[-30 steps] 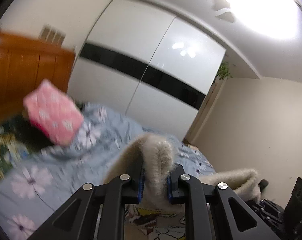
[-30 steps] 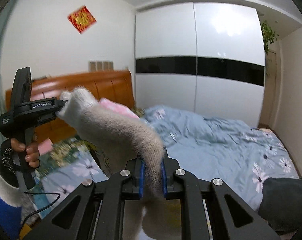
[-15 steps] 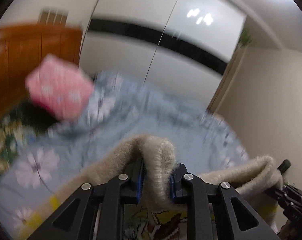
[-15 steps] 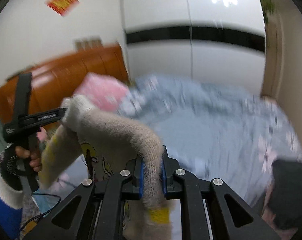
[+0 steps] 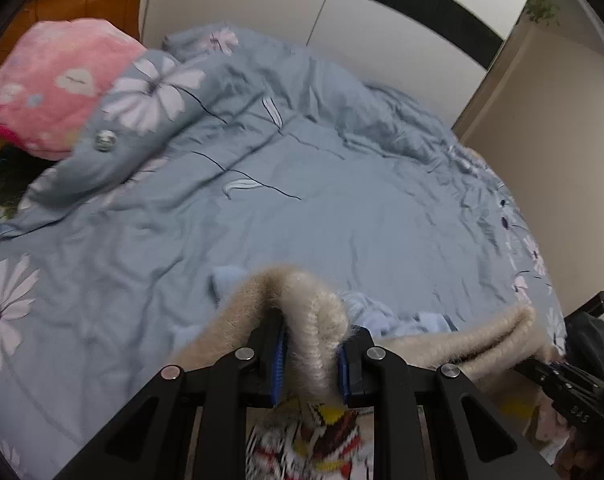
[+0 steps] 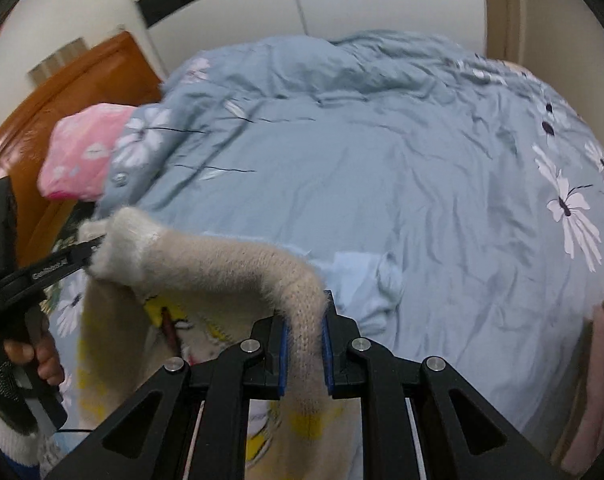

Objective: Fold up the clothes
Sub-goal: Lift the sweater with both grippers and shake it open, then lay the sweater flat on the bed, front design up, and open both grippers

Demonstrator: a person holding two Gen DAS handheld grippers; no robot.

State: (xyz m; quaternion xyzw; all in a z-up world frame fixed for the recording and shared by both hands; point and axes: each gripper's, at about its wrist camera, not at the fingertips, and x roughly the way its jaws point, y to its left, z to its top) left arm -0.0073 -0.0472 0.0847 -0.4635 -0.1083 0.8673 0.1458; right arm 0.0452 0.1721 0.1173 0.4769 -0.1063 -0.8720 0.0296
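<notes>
A fuzzy beige sweater (image 6: 222, 264) with a yellow, red and black cartoon print hangs between my two grippers above the bed. My left gripper (image 5: 309, 354) is shut on one top corner of the sweater (image 5: 314, 320). My right gripper (image 6: 304, 354) is shut on the other top corner. In the right wrist view the left gripper (image 6: 90, 250) shows at the far left, pinching the sweater's edge. In the left wrist view the right gripper (image 5: 538, 366) shows at the right. A light blue garment (image 6: 362, 280) lies on the bed under the sweater.
A blue duvet (image 5: 302, 200) with white flowers covers the bed. A pink pillow (image 5: 50, 80) lies at the head by the orange wooden headboard (image 6: 62, 96). A white wardrobe (image 5: 382, 32) stands behind. Pink cloth (image 6: 602, 380) lies at the right edge.
Both grippers have tipped down and lowered towards the bed with the sweater still held between them. The view has swung from the wardrobe and ceiling to the duvet.
</notes>
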